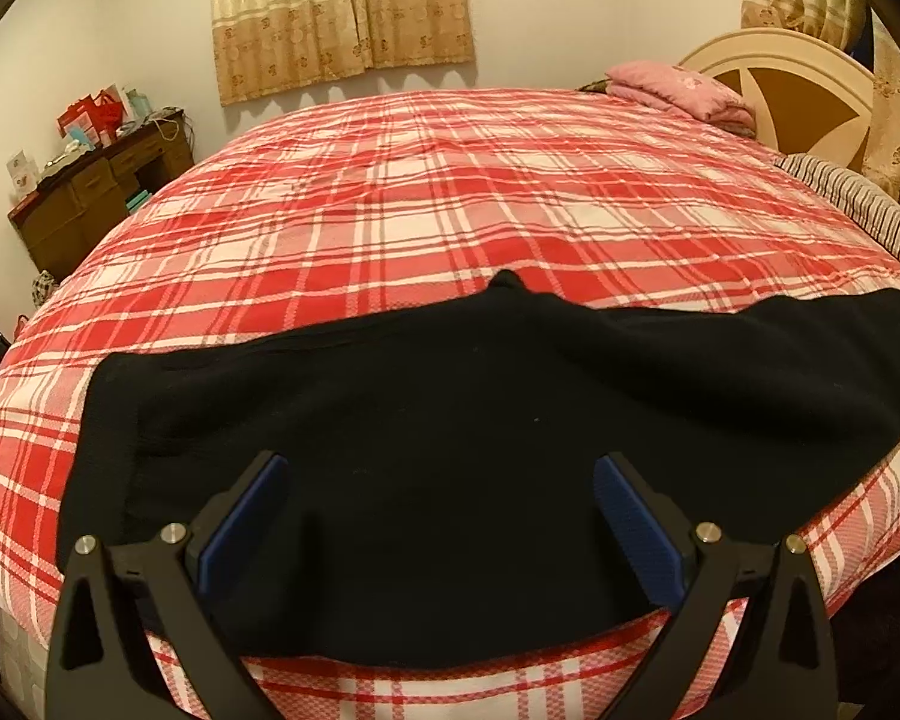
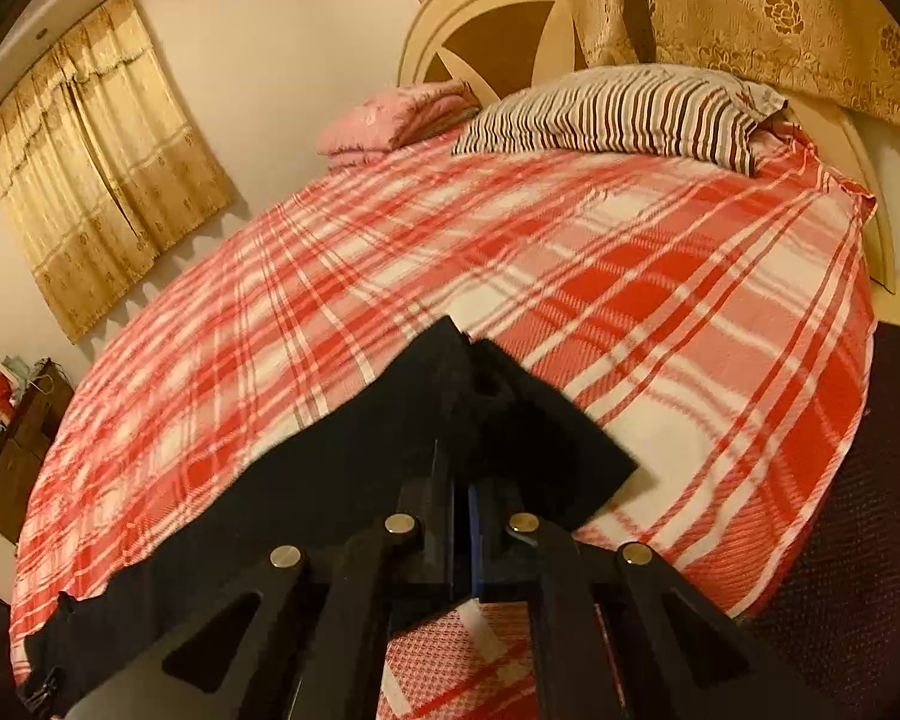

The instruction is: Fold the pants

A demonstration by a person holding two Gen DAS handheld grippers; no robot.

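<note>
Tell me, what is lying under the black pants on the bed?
Under the black pants lies the red plaid bedspread, showing all around them. The part directly beneath the cloth is covered, so anything there cannot be seen.

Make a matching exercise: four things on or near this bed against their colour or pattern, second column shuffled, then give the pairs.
Things:
1. pants
2. pillow
3. bedspread
4. folded blanket

Looks:
A. pink
B. red and white plaid
C. black
D. brown and white stripes

Pairs: 1-C, 2-D, 3-B, 4-A
</note>
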